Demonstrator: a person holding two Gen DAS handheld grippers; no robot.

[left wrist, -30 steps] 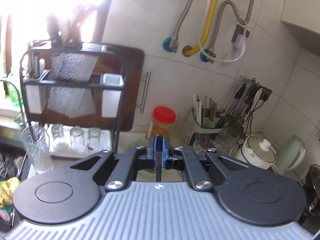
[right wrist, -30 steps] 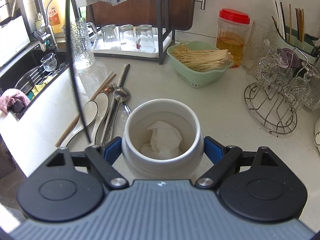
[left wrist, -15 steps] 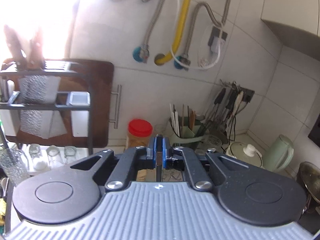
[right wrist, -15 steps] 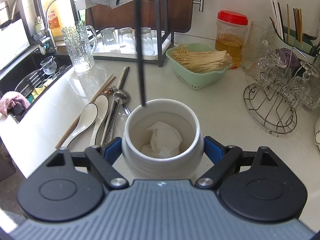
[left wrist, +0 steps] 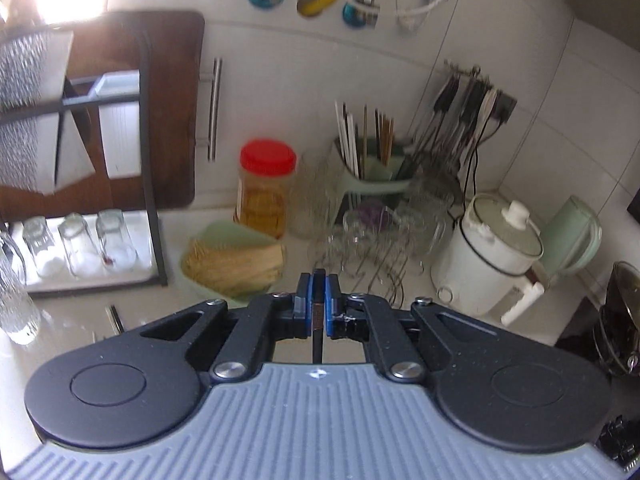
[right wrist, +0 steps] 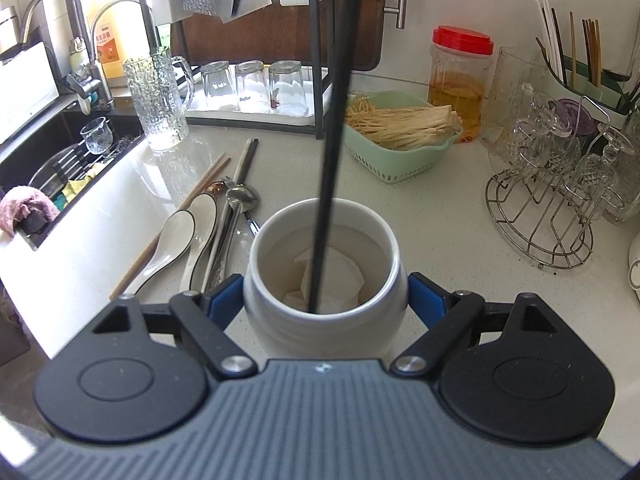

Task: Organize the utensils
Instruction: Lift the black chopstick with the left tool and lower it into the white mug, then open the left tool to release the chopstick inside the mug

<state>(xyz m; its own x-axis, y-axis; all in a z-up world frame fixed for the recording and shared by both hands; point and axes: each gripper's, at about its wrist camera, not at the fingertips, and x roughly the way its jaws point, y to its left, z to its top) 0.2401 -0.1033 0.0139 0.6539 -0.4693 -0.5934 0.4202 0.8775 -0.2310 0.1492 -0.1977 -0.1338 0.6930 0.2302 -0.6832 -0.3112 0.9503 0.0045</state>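
1. One black chopstick point(right wrist: 329, 152) had changed place most: a second earlier it hung off to the left of the white jar point(right wrist: 324, 280), clear of it; half a second earlier its tip was at the jar's far rim; now its lower end stood inside the jar's mouth, above the crumpled white paper point(right wrist: 340, 280) at the bottom. Whether the tip touched the paper could not be told.
2. Clenched on that chopstick's upper part was the left gripper point(left wrist: 317, 300), its blue pads pressed against the dark shaft as in both earlier views; its camera view had swung lower, toward the counter point(right wrist: 440, 208) beyond the jar.
3. Grasping the white jar from both sides was the right gripper point(right wrist: 326, 300), jaws spread wide around its body, and neither gripper nor jar had shifted across the three views.
4. Left of the jar, the rest of the pile lay as before: two white ceramic spoons point(right wrist: 172, 240), a metal spoon point(right wrist: 240, 196), a wooden chopstick point(right wrist: 176, 232) and a dark-tipped chopstick point(right wrist: 248, 156).
5. Judged from this, the first utensil was nearly delivered; releasing it seemed the remaining step, with the pile beside the jar yet to be moved.
6. Behind the jar stood a green basket point(right wrist: 400, 160) of pale stalks, unmoved.
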